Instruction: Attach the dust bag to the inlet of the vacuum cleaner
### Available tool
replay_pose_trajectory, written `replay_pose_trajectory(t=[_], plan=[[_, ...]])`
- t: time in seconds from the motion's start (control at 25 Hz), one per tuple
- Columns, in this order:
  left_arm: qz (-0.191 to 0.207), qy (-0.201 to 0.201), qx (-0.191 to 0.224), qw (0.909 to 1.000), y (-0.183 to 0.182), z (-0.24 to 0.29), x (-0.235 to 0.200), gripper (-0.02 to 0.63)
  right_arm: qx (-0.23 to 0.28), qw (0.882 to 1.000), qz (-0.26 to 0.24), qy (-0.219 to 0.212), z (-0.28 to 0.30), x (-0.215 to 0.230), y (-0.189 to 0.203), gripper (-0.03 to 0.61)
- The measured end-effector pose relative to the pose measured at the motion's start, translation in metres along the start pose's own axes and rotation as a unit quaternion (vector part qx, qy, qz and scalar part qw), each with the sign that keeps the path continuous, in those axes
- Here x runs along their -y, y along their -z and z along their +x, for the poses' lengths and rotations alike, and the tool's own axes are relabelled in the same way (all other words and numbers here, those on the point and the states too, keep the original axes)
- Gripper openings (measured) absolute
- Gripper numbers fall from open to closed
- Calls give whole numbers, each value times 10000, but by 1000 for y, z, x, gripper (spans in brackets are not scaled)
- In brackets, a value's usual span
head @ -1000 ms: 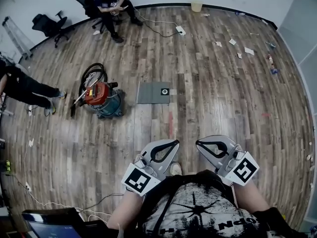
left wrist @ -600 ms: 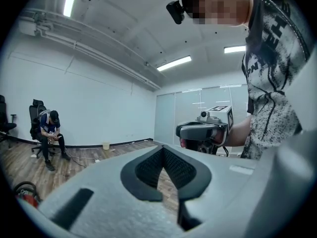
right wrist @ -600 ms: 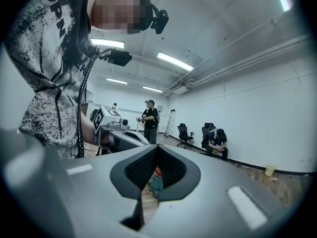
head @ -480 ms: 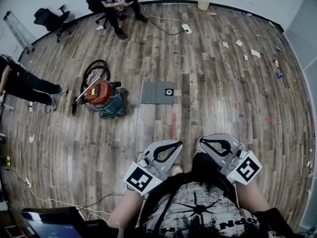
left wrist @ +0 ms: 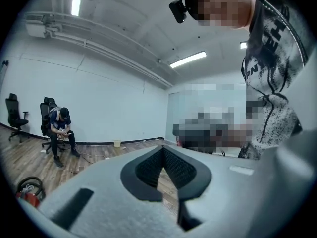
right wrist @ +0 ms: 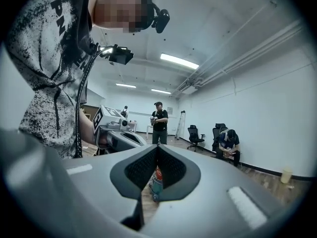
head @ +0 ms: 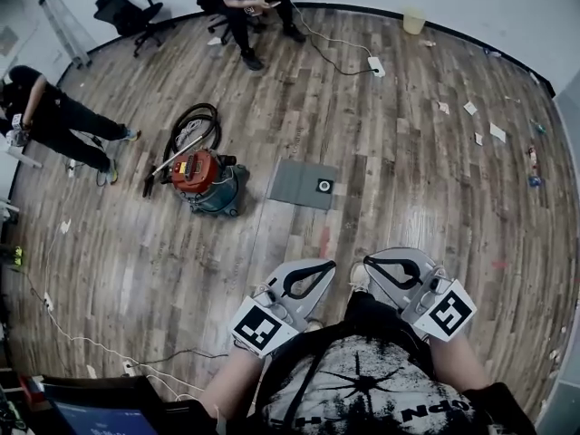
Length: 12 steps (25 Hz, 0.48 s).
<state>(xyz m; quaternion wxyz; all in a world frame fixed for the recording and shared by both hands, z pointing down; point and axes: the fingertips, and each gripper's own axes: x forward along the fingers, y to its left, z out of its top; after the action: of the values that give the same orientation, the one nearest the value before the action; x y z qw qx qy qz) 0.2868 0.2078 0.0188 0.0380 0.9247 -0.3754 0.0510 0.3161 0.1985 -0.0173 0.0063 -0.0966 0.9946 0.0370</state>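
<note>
On the wooden floor [head: 408,152], left of centre, stands the vacuum cleaner [head: 207,181]. Just right of it lies the flat grey dust bag [head: 299,185], unattached. Left gripper [head: 324,265] and right gripper [head: 366,261] are carried closed and empty, presumably because nothing is within reach. Compared with earlier frames, vacuum and bag sit farther right.

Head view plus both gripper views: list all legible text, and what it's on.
"OPN": print on the person's black-and-white speckled T-shirt; remaining letters cut off or unclear.
Red-and-teal canister vacuum cleaner: any label too small to read.
Flat grey dust bag: no legible print.
Square markers on left tool and right tool: patterns only, no letters.
</note>
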Motion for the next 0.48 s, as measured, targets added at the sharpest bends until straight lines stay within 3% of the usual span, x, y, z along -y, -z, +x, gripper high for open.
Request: replay_pose_trajectory(t=[0.24,0.48], plan=[[140,-268,-145,9994,-8,68,-34,3,3,9995,-22,-321,-9,82,6,5],[107,-588,4,9982,-21,123,-62,3,157,9984,22,-538,-17,140,9,5]])
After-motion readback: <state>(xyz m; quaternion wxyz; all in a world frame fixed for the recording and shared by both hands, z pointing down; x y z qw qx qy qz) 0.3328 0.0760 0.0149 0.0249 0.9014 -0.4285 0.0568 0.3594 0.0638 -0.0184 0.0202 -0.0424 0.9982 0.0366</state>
